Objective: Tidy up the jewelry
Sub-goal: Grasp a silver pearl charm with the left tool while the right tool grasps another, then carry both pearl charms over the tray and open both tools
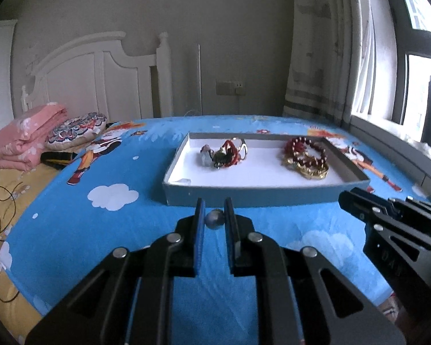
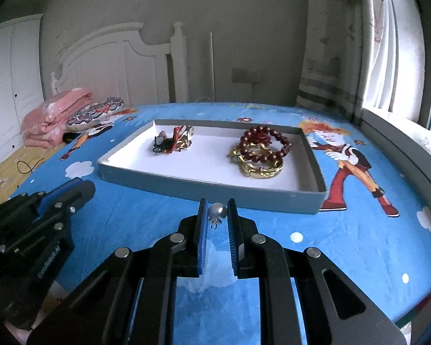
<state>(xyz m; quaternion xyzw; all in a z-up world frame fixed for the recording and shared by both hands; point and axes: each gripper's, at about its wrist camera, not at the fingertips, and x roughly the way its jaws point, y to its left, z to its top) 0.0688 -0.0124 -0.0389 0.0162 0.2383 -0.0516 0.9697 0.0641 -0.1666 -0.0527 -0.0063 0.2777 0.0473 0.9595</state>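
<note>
A shallow grey tray (image 1: 244,195) (image 2: 186,185) with a white floor lies on the blue cartoon bedsheet. On its left lies a tangle of red, gold and dark pieces (image 1: 225,153) (image 2: 173,141). On its right lie red bead bracelets on a gold piece (image 1: 306,155) (image 2: 260,152). A silver pearl earring (image 1: 214,218) sits between the fingertips of my left gripper (image 1: 214,215), just before the tray's near wall. A like silver pearl earring (image 2: 217,212) with a small hook sits between the fingertips of my right gripper (image 2: 217,215). Each gripper is narrowly closed around its pearl.
A folded pink quilt (image 1: 26,141) (image 2: 54,116) and a patterned pillow (image 1: 77,129) lie at the bed's left by the white headboard. A black cord (image 1: 5,201) lies on the yellow sheet. A window sill (image 2: 402,132) runs along the right.
</note>
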